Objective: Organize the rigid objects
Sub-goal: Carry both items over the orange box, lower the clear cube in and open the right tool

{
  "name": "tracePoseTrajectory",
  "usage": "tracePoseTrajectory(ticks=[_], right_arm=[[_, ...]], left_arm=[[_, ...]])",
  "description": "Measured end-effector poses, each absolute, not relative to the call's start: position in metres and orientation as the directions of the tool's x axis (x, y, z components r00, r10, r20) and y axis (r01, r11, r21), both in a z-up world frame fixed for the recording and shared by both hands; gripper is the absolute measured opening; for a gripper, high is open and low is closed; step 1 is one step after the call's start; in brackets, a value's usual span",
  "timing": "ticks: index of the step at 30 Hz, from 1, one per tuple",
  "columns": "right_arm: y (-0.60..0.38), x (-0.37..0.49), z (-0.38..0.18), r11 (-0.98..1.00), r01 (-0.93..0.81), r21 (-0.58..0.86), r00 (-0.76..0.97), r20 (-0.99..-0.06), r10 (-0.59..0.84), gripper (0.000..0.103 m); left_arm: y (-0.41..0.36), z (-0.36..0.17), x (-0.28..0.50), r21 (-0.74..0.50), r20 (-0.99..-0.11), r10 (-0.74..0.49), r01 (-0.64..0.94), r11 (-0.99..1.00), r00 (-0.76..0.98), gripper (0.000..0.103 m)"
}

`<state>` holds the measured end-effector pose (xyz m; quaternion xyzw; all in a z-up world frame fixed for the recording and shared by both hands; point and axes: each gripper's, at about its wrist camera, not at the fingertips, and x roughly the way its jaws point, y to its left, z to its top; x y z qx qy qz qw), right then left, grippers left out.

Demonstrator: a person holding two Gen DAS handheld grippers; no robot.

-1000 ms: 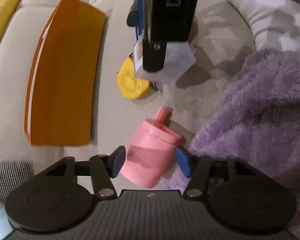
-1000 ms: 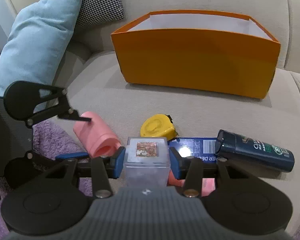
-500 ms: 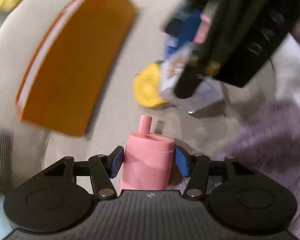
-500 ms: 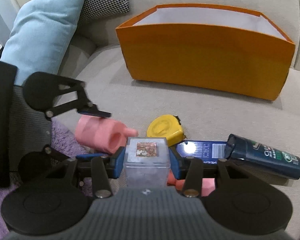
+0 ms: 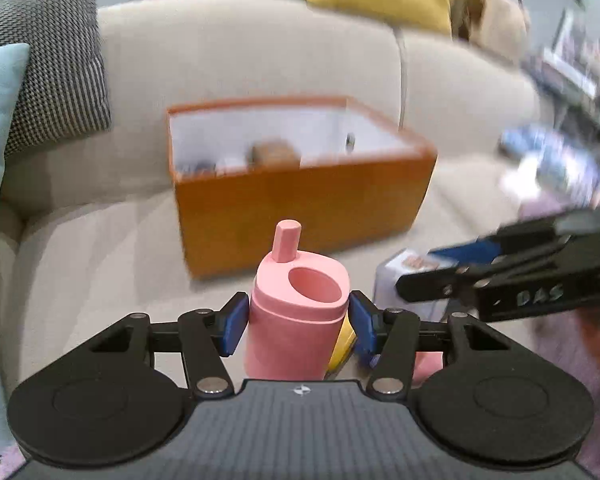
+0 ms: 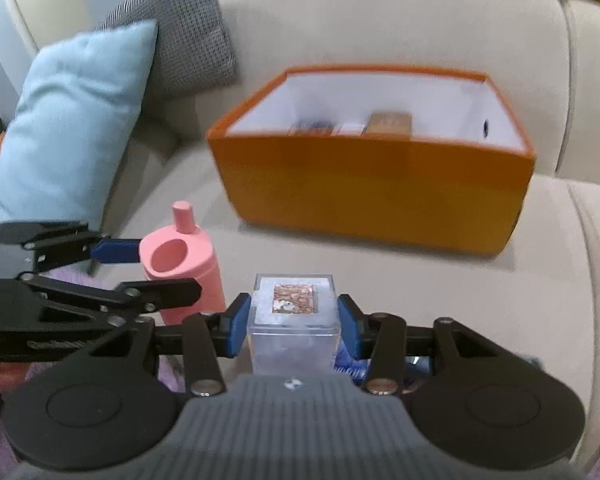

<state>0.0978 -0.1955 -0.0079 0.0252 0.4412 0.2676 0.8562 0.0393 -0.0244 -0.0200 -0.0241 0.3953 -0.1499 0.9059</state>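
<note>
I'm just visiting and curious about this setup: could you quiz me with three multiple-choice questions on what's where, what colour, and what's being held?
1. Where does the orange box sit?
A. on the beige sofa
B. on the floor
C. on a shelf

2. What colour is the bottle in the left gripper?
A. green
B. pink
C. white

3. What is the right gripper doing?
A. hanging open and empty
B. resting inside the box
C. clamping a clear plastic cube

Answers: 1 A, the box rests on the seat cushion. 2 B, the bottle is pink all over. 3 C, both blue pads press the cube's sides.
</note>
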Motion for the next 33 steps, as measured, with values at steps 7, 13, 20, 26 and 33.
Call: tracePoseTrajectory(ticks=[7,13,20,26,33], right_arm=[[-0.212,0.149,0.039,0.874,-0.439,0.209,0.552,-0.705,0.446,0.048],[-0.207,0.229,0.045,0.898,-0.398,0.186,0.568,-0.719,0.401,0.048],[-0.185,0.317,-0.001,0.931,-0.34,0.13,0.493,-0.819,0.294,0.048],[-0.174,0.37,-0.041,0.953,-0.291,0.085,0.454,-0.864,0.216,0.048],[-0.167,0.403,-0.073,0.976,-0.204,0.071,0.455,-0.877,0.158,0.048]], left_arm=[[-0.016,0.024,0.09,-0.27,-0.625,-0.347,0.224,0.937,0.699,0.062],[-0.026,0.034,0.154,-0.251,-0.608,-0.329,0.218,0.943,0.723,0.062],[-0.032,-0.006,0.228,-0.254,-0.675,-0.312,0.186,0.949,0.669,0.062],[-0.03,-0.042,0.263,-0.271,-0.723,-0.3,0.145,0.952,0.622,0.062],[-0.022,-0.06,0.278,-0.3,-0.731,-0.306,0.116,0.947,0.61,0.062]])
